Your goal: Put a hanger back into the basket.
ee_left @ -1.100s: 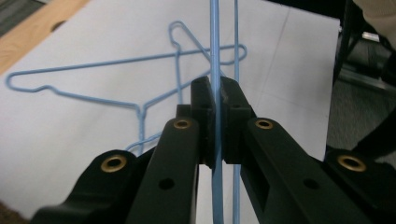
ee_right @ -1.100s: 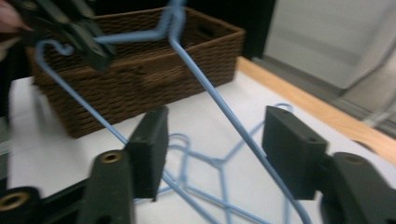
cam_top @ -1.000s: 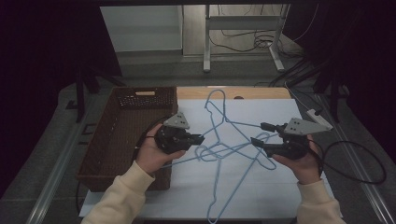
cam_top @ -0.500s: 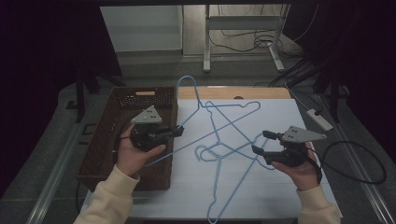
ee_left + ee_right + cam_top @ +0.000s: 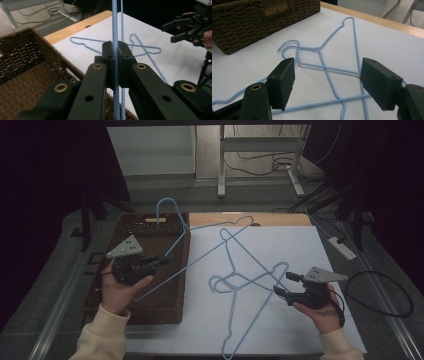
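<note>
Step in hand: lifted hanger (image 5: 176, 227) carried over wicker basket (image 5: 102, 290), clamped in L gripper (image 5: 161, 261). R gripper (image 5: 284, 284), jaws just opened wide, nothing gripped, held above hangers on table (image 5: 240, 275). Next: lowering in, wire released

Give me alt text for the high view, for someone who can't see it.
A person's left tongs grip a blue wire hanger lifted over a brown wicker basket. The right tongs, open, hover above two more blue hangers crossed on a white sheet.
</note>
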The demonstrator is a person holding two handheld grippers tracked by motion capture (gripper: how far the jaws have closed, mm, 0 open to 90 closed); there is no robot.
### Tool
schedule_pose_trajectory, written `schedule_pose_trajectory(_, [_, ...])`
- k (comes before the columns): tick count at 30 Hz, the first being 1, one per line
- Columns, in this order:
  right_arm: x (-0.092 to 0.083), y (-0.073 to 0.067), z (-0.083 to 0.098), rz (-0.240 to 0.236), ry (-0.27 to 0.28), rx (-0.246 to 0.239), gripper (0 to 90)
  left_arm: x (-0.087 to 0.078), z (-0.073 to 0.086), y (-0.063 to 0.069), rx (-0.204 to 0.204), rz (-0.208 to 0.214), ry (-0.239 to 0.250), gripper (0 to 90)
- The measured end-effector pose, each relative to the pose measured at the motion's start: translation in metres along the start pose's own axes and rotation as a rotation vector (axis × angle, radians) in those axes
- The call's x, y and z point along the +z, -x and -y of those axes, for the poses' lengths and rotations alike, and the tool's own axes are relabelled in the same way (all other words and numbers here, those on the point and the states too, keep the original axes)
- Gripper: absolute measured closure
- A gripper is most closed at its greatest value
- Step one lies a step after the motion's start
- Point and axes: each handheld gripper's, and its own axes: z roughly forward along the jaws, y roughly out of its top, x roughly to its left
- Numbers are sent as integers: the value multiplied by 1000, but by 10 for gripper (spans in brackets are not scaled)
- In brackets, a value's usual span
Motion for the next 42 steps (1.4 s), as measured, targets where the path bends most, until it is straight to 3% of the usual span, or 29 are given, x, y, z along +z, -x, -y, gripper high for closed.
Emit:
schedule_pose_trajectory(9, [2, 5, 9, 13, -23, 19, 283, -16, 17, -17, -29, -42, 3, 863])
schedule_pose_trajectory(17, [5, 5, 13, 16, -38, 17, 282, -26, 28, -30, -37, -102, -9, 864])
schedule_pose_trajectory(33, [9, 5, 17, 18, -58, 16, 277, -54, 47, -63, -97, -208, 5, 864])
schedule_pose_trajectory(42, [8, 6, 18, 28, -58, 24, 277, -62, 55, -76, -111, -231, -5, 863])
